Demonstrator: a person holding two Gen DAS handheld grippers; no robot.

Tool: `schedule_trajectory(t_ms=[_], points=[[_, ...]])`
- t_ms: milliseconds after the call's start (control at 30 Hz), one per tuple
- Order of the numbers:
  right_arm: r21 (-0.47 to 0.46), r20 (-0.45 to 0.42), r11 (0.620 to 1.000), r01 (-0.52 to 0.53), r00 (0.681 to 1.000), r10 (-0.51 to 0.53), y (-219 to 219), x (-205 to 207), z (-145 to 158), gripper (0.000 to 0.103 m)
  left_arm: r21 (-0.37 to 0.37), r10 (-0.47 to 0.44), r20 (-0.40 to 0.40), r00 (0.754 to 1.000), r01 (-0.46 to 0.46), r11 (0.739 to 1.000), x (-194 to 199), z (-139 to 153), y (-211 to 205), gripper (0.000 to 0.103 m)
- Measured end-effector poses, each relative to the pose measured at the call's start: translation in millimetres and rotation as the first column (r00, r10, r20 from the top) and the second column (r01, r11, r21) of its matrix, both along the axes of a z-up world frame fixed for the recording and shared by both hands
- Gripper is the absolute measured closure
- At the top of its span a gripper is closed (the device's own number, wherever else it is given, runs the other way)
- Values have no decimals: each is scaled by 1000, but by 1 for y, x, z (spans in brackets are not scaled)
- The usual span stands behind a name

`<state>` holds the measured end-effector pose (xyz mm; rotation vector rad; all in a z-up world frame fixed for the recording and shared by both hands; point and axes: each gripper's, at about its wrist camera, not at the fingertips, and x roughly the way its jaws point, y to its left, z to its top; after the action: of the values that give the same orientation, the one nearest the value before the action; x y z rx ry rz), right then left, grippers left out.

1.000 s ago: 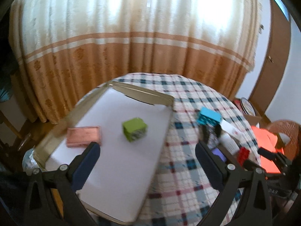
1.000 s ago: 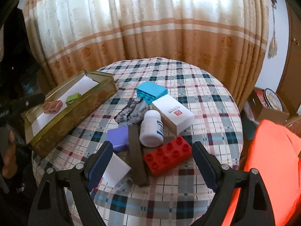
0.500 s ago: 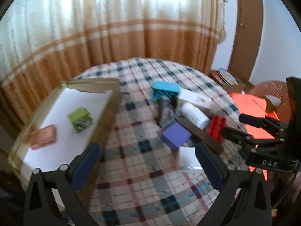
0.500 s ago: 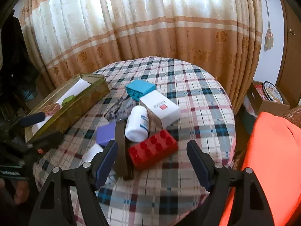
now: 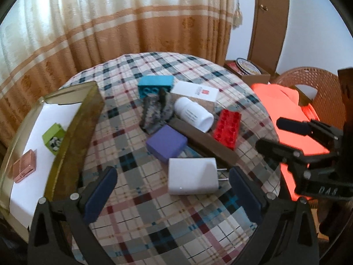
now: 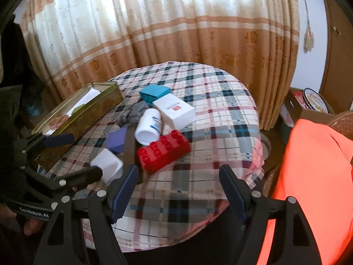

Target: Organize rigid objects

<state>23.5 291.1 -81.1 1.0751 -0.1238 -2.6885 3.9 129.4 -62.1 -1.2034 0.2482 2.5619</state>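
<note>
A pile lies mid-table: white charger (image 5: 193, 175), purple box (image 5: 166, 140), brown bar (image 5: 207, 141), red brick (image 5: 228, 129), white bottle (image 5: 194, 113), white carton (image 5: 195, 91), teal brick (image 5: 155, 86) and a grey patterned bundle (image 5: 155, 112). My left gripper (image 5: 173, 193) is open and low, with the charger just ahead of its fingertips and untouched. My right gripper (image 6: 178, 190) is open and empty, near the table's edge. The red brick (image 6: 164, 151) lies just beyond it. From the right wrist I see the left gripper (image 6: 72, 156) beside the charger (image 6: 108, 164).
A gold tin tray (image 5: 75, 128) lined with white paper stands on the left, holding a green cube (image 5: 54, 137) and a pink box (image 5: 24, 169). An orange cloth (image 5: 286, 110) lies over a wicker chair on the right. Curtains hang behind the round checked table (image 6: 216, 101).
My left gripper has swung from over the tin tray to the pile and come lower, with the charger now before it. The right gripper's jaws have narrowed a little and it has edged along.
</note>
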Motion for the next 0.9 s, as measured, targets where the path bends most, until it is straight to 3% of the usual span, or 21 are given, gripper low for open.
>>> schedule_trajectory(t_ms=[167,300,367,433,567,900], points=[[-18,3,1000,19,1000,-19,6,-2,-2,26,2,6,43,999,-6,1000,-10,-12,3,1],[-22,0,1000,2,1000,-2,2,-2,-3,26,23,-11,82,997,9,1000,-14,-21,4,13],[-19,2,1000,-2,1000,2,-1,-3,-4,26,50,-26,76,997,22,999,-13,-21,3,23],[-19,7,1000,-5,1000,5,-3,-3,-5,26,76,-52,73,996,47,996,-12,-19,4,50],[-12,3,1000,-16,1000,16,-10,-4,-5,26,75,-68,66,996,63,995,-9,-18,3,51],[39,-55,997,-64,996,66,-38,-18,11,26,99,30,35,999,-33,995,-11,-12,-32,51]])
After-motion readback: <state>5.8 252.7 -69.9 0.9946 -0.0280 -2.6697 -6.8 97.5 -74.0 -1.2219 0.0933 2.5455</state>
